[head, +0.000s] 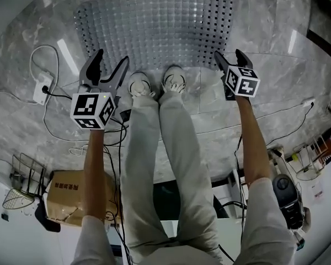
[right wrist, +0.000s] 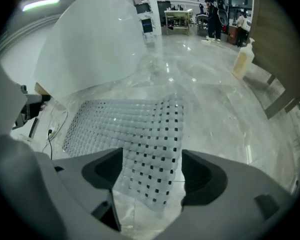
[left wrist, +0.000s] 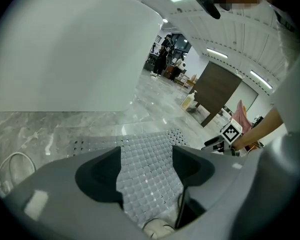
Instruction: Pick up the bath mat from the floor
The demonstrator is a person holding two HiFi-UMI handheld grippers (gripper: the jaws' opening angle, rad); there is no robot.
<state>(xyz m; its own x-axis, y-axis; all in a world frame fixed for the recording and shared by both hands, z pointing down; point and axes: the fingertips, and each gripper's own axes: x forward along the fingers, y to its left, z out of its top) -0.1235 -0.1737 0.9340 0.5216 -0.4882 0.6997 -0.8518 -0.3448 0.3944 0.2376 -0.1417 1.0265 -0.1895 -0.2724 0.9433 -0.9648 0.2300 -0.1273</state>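
**A:** Where is the bath mat?

**B:** The bath mat (head: 154, 26) lies spread flat on the grey marble floor (head: 276, 32). It is on the far side of the person's two white shoes (head: 139, 85), and their toes are at its near edge. It is a pale, see-through sheet of small squares, with rows of holes along its left and right sides.

**A:** And the left gripper?

**B:** The left gripper (head: 113, 56) hangs over the near left corner of the mat. Its jaws stand well apart. In its own view the mat fills the gap between them, but neither pad presses on it, so it holds nothing.

**A:** Is the right one the same?

**B:** Nearly. The right gripper (head: 228, 53) is over the near right corner with its jaws spread wide. The holed strip of the mat shows between them and bare floor shows below its edge. Nothing is clamped there either. I cannot tell whether either gripper's tips touch the mat.

**A:** What else is around?

**B:** On the floor to the left there is a white power strip (head: 43, 87) with cables (head: 55, 128) trailing from it. Nearer on the left sits a cardboard box (head: 66, 195). In the right gripper view a pale bottle (right wrist: 243, 59) stands far off on the right.
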